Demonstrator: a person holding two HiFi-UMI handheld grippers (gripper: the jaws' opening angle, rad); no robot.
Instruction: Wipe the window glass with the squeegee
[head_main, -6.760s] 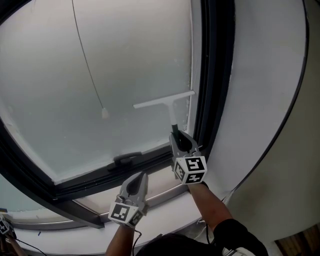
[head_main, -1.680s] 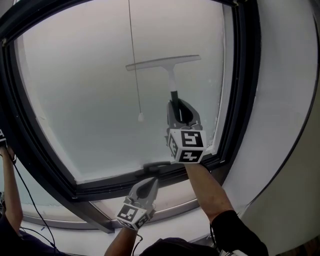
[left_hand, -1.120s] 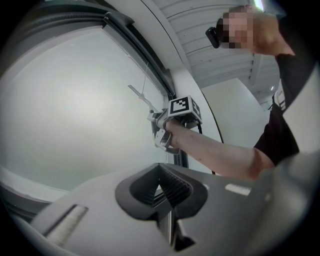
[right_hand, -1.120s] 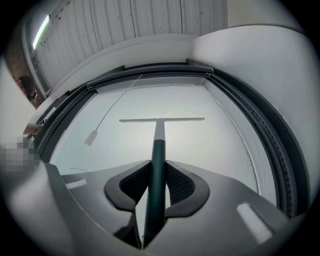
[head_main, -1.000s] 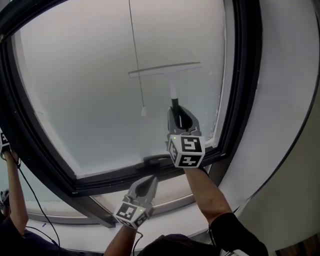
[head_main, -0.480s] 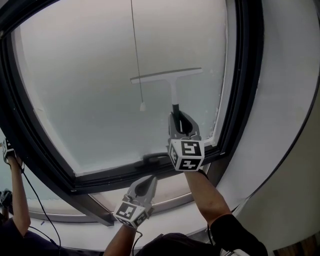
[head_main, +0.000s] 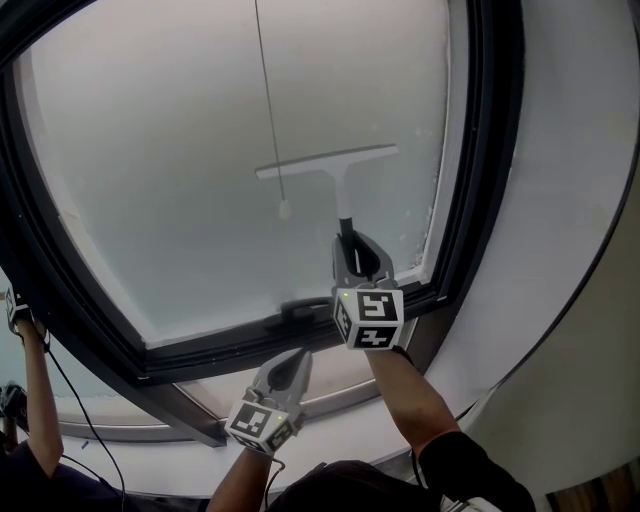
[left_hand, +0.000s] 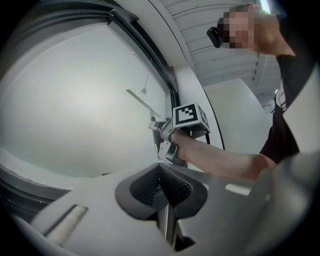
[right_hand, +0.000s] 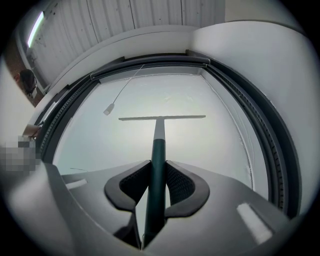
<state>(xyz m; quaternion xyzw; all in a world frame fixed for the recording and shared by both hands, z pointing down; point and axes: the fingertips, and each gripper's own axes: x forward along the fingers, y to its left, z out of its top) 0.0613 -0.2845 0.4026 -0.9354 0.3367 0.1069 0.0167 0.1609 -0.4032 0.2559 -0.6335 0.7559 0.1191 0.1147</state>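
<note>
1. Pale frosted window glass (head_main: 180, 150) fills most of the head view, set in a thick black window frame (head_main: 490, 150). A white T-shaped squeegee (head_main: 330, 162) with a dark handle shows against the pane's right half, nearer the frame's right edge than its left. Its blade is slightly tilted, with the left end lower. The right gripper (head_main: 350, 240) is under it, clamped on the handle just above the frame's bottom edge. A thin cord (head_main: 268, 100) with a small white knob hangs before the glass, and the knob sits just below the blade's left end. A black latch handle (head_main: 300, 305) lies on the frame's bottom edge, just left of the right gripper. The left gripper (head_main: 293, 355) sits lower, below that edge and well apart from the squeegee.

2. Grey in the left gripper view, that gripper's jaws are pressed together with nothing between them. Beyond them is the right gripper, held on a bare forearm (left_hand: 215, 157), with the squeegee reaching up to the glass.

3. Dark green in the right gripper view, the handle stands gripped between closed jaws. It runs straight up to the white stem and the level blade across the pane's middle. The cord's knob hangs up and left of the blade's left end.
</note>
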